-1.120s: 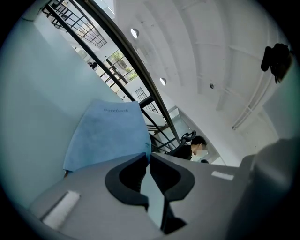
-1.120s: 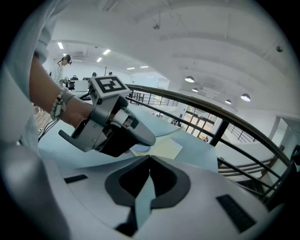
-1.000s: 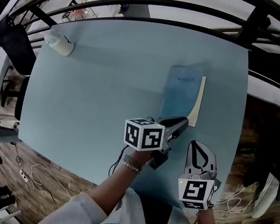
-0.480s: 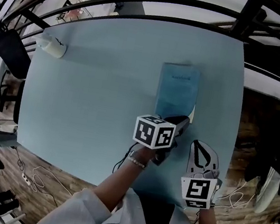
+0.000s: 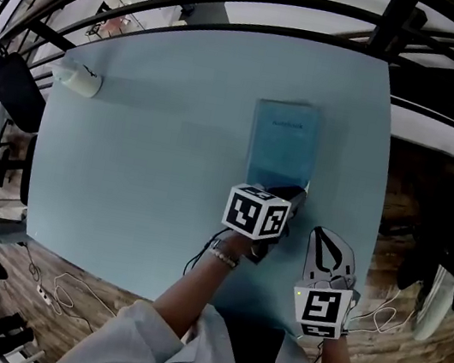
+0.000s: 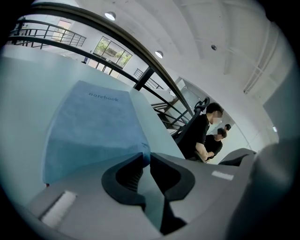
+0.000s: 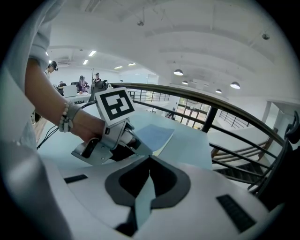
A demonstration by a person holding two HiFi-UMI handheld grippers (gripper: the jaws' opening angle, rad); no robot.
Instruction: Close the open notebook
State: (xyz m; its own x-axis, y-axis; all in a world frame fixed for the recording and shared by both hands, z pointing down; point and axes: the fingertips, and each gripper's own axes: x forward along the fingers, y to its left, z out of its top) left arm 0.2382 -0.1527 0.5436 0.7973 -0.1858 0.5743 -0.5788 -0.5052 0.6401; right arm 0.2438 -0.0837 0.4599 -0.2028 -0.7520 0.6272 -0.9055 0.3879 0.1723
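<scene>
So the left gripper point(image 5: 299, 194) has its jaws pinching the near corner of the thin blue soft-cover notebook point(image 5: 283, 143), which lies flat just ahead of them on the pale blue worktop point(image 5: 143, 162). The right gripper point(image 7: 149, 161) has its jaws pressed together, empty, with the notebook further ahead.

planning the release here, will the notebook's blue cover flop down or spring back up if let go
Likely floppy: the cover curves where the left gripper pinches its corner. It looks thin and light, so it should probably drop flat onto the pages.
</scene>
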